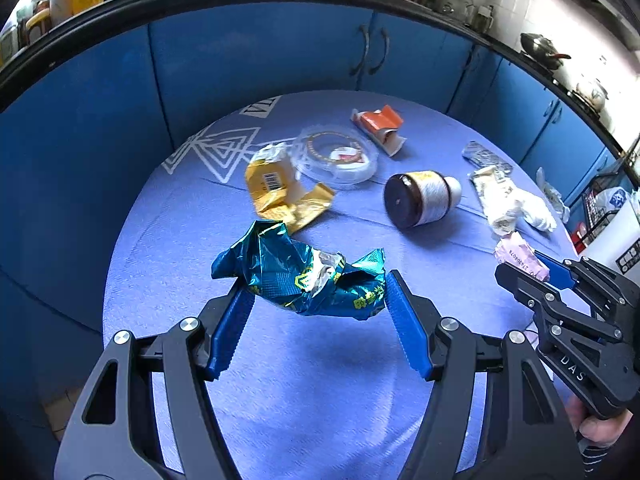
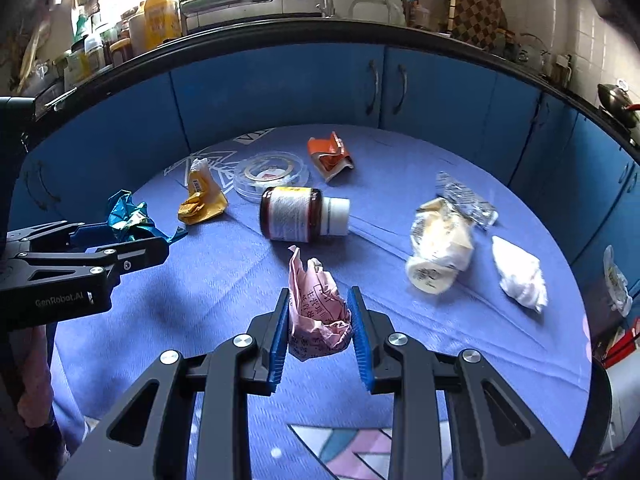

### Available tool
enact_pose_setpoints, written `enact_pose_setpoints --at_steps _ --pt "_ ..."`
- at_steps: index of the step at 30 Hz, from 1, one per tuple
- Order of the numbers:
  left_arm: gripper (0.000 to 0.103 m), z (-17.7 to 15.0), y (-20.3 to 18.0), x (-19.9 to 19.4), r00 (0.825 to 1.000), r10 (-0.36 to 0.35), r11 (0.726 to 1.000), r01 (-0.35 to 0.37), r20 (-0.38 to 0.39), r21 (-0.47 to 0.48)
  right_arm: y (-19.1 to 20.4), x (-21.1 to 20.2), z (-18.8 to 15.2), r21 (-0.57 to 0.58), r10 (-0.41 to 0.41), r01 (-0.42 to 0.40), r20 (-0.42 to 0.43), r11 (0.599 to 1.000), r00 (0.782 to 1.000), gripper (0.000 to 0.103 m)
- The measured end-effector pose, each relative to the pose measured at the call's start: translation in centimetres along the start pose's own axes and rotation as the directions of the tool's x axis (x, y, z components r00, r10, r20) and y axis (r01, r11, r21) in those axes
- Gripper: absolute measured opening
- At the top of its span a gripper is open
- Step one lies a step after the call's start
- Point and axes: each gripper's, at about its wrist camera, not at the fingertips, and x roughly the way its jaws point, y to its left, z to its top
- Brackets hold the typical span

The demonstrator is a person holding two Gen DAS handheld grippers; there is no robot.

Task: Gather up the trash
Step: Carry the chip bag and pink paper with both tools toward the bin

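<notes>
The left gripper (image 1: 316, 300) holds a crumpled teal foil wrapper (image 1: 304, 276) between its blue ribbed fingers (image 1: 232, 328), which stand fairly wide because the wrapper is bulky; the wrapper hangs clear of the tabletop (image 1: 320, 380), casting a shadow on the purple cloth below. The right gripper (image 2: 320, 324) has its fingers (image 2: 280, 328) drawn narrow on a wad of pink printed paper (image 2: 316, 316), pinched from both sides and lifted off the cloth (the same wad shows at the tip of that gripper in the left wrist view). A bit of a hand (image 1: 596, 428) shows under the right gripper's handle.

The rest of the trash lies on the round tabletop, spread across its far half. A brown bottle with a white cap (image 2: 300, 220) lies on its side near the middle. Behind it sits a clear round plastic lid (image 2: 272, 176), and to the left of that a torn yellow packet (image 2: 202, 200). A crushed orange carton (image 2: 330, 156) lies at the far edge. To the right are a flattened cream-coloured cup (image 2: 440, 248), a silvery blister pack (image 2: 464, 200) touching its far side, and a white crumpled tissue (image 2: 518, 276) just beside the cup, nearer the rim.

Blue cabinet doors (image 2: 280, 92) curve behind the tabletop, under a dark counter crowded with bottles
</notes>
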Motion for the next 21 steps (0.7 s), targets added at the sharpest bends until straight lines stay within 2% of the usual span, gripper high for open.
enact_pose_setpoints --at_steps 21 --pt "0.067 -0.7 -4.6 -2.1 0.999 -0.022 0.997 0.020 0.029 0.080 -2.5 -3.7 -1.8 0.046 -0.031 0.029 0.048 0.999 0.998 0.028"
